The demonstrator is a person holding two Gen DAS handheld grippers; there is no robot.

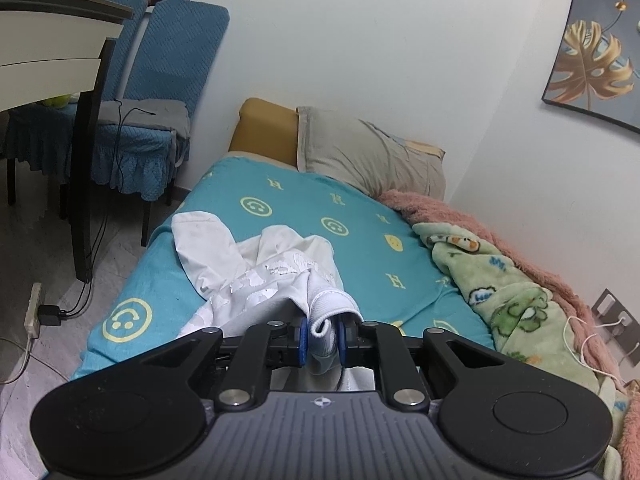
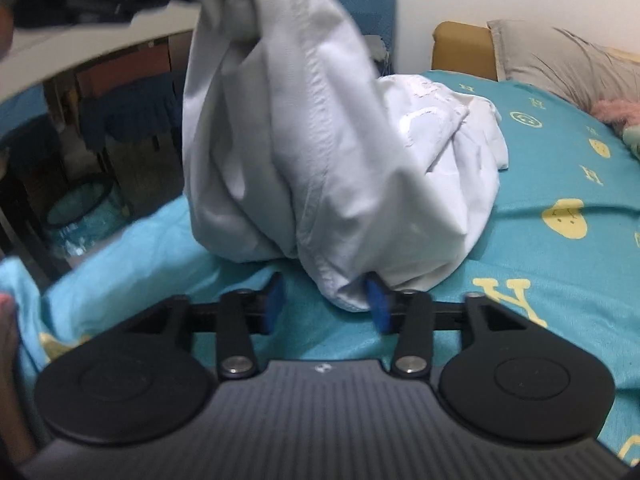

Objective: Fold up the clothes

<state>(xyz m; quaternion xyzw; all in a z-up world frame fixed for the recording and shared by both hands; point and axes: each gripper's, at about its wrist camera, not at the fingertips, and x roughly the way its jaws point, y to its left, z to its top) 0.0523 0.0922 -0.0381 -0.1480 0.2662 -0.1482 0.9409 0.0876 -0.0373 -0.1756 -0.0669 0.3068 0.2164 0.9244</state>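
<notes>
White cotton, thin and limp, fills the left wrist view: the garment (image 1: 260, 268) trails from the left gripper (image 1: 322, 338) out across the teal sheet (image 1: 304, 196) of the bed, one broad flap lying flat toward the bed's left edge. The blue pads (image 1: 303, 338) are drawn close together on a ribbed, stitched hem, so this tong is clamped on the cloth with only the bunched band between its fingers. A grey pillow (image 1: 368, 156) sits at the head of the bed, a green cartoon blanket (image 1: 508, 292) lies along the wall side, and blue-covered chairs (image 1: 176, 60) stand beside a table off to the left. From the right wrist view, the garment (image 2: 320, 152) rises in a tall drape, its top pulled up toward a blurred gripper at the upper left, while the rest heaps on the sheet (image 2: 560, 184). The right gripper (image 2: 326, 306) stands wide open; its right pad (image 2: 378, 304) is just touching a lower hem fold, the left pad well apart from it, and nothing is gripped. I judge the fabric light, soft and floppy, not slippery, likely to sag and crumple wherever it is unsupported. The sensible hold is on a seam or hem, where doubled cloth gives the pads something firm; the low fold by the right pad looks the natural spot, so the piece can be stretched flat between both tongs.
</notes>
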